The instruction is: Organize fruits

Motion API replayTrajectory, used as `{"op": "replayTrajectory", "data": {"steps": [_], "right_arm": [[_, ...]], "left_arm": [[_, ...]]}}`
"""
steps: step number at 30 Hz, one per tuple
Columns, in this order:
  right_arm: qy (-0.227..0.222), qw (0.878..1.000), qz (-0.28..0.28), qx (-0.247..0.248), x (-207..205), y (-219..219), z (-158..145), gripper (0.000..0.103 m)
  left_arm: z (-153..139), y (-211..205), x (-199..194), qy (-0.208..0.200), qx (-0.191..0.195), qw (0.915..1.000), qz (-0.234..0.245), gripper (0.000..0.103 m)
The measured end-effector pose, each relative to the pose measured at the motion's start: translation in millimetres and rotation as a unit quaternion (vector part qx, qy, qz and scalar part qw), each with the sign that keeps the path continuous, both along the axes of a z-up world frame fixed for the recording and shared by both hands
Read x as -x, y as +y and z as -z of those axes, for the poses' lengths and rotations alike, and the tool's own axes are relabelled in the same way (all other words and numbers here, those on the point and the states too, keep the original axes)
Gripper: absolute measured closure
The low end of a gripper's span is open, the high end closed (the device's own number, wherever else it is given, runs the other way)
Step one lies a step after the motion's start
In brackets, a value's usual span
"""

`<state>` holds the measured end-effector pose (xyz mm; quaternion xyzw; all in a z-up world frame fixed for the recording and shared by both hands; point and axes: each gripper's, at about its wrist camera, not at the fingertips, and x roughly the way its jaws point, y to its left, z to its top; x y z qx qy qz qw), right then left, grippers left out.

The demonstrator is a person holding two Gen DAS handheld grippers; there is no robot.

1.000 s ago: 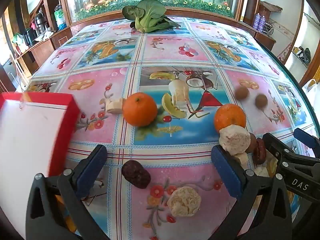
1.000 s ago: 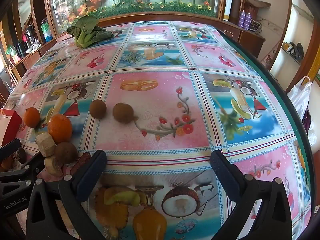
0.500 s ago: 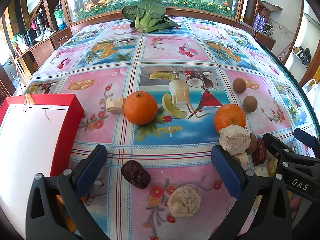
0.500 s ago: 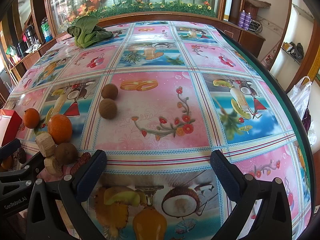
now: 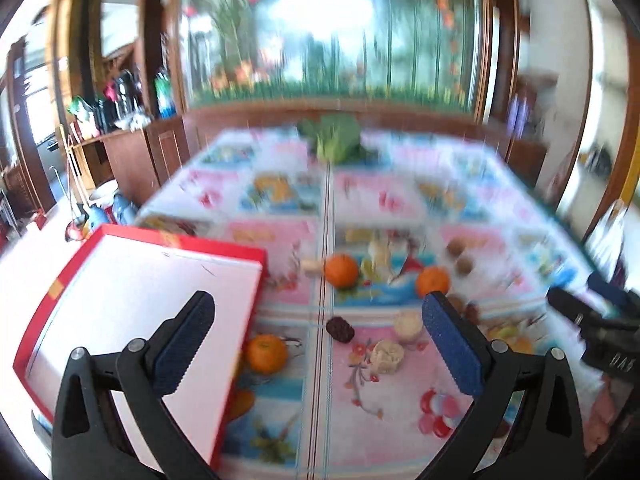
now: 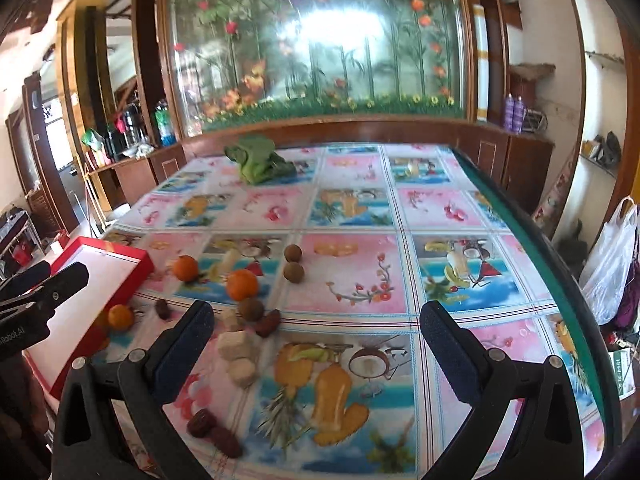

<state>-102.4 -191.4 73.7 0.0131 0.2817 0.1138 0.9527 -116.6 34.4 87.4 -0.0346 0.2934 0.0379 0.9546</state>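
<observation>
Three oranges lie on the patterned tablecloth: one (image 5: 266,353) beside the red box (image 5: 236,356), one (image 5: 341,270) farther back, one (image 5: 432,281) to the right. Dark dates (image 5: 340,329), pale chunks (image 5: 386,356) and brown round fruits (image 6: 293,270) lie among them. My left gripper (image 5: 316,344) is open and empty, raised above the fruits. My right gripper (image 6: 316,344) is open and empty, above the table's near right part; it shows in the left wrist view (image 5: 600,328). The left wrist view is blurred.
The red box has a white inside (image 5: 132,300) and sits at the table's left edge. A green leafy vegetable (image 6: 258,159) lies at the far end. A wooden cabinet and glass panel stand behind. A white plastic bag (image 6: 612,268) hangs right of the table edge.
Both grippers have risen and pulled back, so more of the table and room shows. A third orange beside the red box has come into view. Both stay open.
</observation>
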Motion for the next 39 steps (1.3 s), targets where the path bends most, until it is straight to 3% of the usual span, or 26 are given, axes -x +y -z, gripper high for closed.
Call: {"op": "replayTrajectory", "data": {"steps": [2, 4, 11, 17, 20, 29, 35, 39], "right_arm": [[0.006, 1.000, -0.011, -0.005, 2.3, 4.8, 3.2, 0.001], [0.000, 1.000, -0.022, -0.009, 6.9, 12.2, 5.1, 0.001], [-0.005, 0.999, -0.038, -0.008, 10.6, 30.8, 2.8, 0.001], [-0.008, 0.999, -0.039, -0.011, 13.1, 35.9, 2.9, 0.001], [-0.011, 0.999, -0.039, -0.012, 12.2, 37.8, 0.9, 0.001], [-0.007, 0.999, -0.035, -0.010, 3.6, 39.1, 2.4, 0.001], [0.004, 1.000, -0.019, -0.016, -5.3, 28.5, 6.9, 0.001], [0.009, 1.000, -0.010, -0.019, -8.4, 23.8, 8.3, 0.001]], "left_arm": [[-5.5, 9.1, 20.3, -0.021, 0.010, 0.9997, -0.004, 0.000], [-4.4, 13.5, 25.4, -0.018, 0.009, 0.9998, -0.003, 0.000], [2.7, 18.0, 39.8, 0.000, -0.065, 0.9975, -0.026, 0.000], [-3.5, 23.0, 47.6, -0.014, -0.073, 0.9965, -0.037, 0.000], [-2.3, 24.2, 48.0, -0.003, -0.078, 0.9964, -0.034, 0.000], [2.5, 28.2, 37.6, 0.021, -0.052, 0.9984, 0.006, 0.000], [15.7, 20.9, 27.4, 0.067, 0.032, 0.9923, 0.099, 0.000], [34.0, 15.8, 17.5, 0.099, 0.058, 0.9861, 0.120, 0.000]]}}
